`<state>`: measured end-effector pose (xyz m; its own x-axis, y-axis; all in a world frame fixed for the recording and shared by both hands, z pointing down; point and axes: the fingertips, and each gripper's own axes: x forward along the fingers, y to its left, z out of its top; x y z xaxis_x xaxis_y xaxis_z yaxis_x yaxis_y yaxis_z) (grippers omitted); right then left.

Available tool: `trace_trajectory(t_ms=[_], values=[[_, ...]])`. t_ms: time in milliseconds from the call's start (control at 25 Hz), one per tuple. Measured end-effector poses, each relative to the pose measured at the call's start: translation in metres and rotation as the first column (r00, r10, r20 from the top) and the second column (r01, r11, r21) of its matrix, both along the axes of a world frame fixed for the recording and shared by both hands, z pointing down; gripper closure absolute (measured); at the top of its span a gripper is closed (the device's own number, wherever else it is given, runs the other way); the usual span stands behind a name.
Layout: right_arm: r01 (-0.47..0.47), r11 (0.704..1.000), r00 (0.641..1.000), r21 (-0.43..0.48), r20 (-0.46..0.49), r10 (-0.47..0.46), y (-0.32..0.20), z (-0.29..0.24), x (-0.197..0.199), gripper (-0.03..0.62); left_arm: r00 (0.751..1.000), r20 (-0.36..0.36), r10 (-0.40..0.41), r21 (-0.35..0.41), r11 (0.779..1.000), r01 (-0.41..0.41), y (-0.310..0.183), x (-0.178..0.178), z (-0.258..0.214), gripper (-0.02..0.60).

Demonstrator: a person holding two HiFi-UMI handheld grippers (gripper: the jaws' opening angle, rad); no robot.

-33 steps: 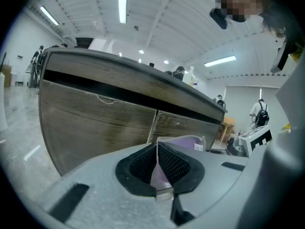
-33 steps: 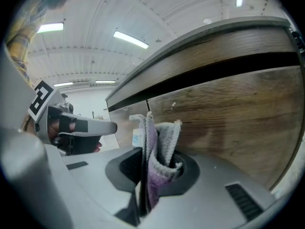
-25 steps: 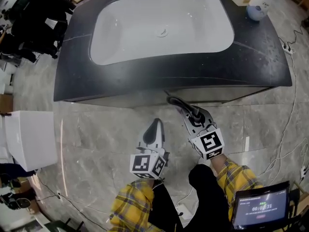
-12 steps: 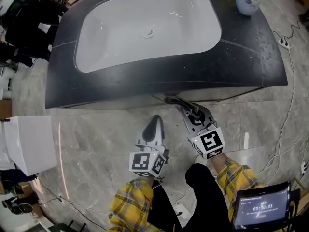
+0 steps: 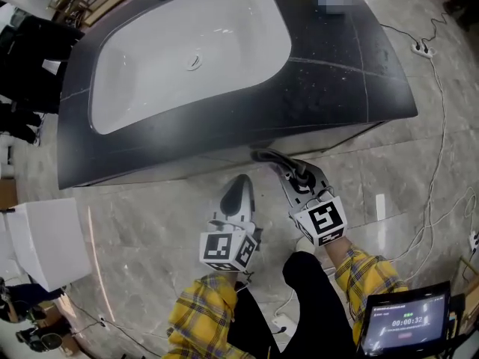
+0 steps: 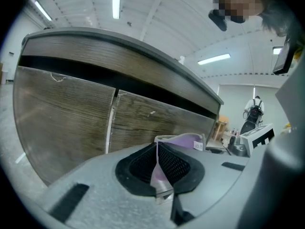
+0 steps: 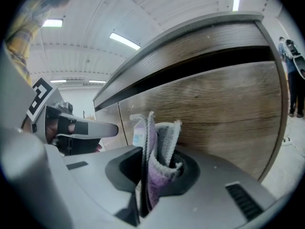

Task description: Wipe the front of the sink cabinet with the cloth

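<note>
The sink cabinet has a dark countertop (image 5: 337, 88) with a white basin (image 5: 187, 51). Its wood-grain front (image 7: 224, 109) fills both gripper views, with a door seam (image 6: 112, 123) in the left one. My right gripper (image 5: 258, 155) is shut on a folded purple and grey cloth (image 7: 159, 142), held just short of the cabinet front under the counter edge. The left gripper (image 5: 241, 179) sits a little lower left of it, jaws shut. In the left gripper view the cloth (image 6: 183, 140) shows just beyond the tips, and a lilac sliver shows in the jaw seam.
A white box (image 5: 45, 238) stands on the marble floor at the left. Cables (image 5: 441, 163) and a power strip (image 5: 419, 48) lie at the right. A tablet screen (image 5: 404, 324) is at the lower right. Black bags (image 5: 30, 58) sit at the upper left.
The head view has swung, so the sink top now sits further left and turned. Both grippers hold about the same places, the cloth still in the right one.
</note>
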<state>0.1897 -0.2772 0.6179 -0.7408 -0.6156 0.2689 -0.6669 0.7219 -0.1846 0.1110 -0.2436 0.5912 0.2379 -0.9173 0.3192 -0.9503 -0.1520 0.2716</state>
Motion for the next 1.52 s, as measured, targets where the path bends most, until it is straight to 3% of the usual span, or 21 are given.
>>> trace_trajectory(t_ms=[1040,1520], values=[[-0.198,0.98,0.98,-0.002,-0.034,0.198,-0.027,0.006,0.161,0.549,0.981,-0.03,0.193,-0.001,0.981,-0.193,-0.04,0.148,0.003,0.574],[-0.314,0.949,0.949,-0.026,-0.04,0.313,-0.033,0.012,0.216,0.551,0.964,-0.062,0.257,-0.006,0.966,-0.258,-0.052,0.191,0.01,0.574]])
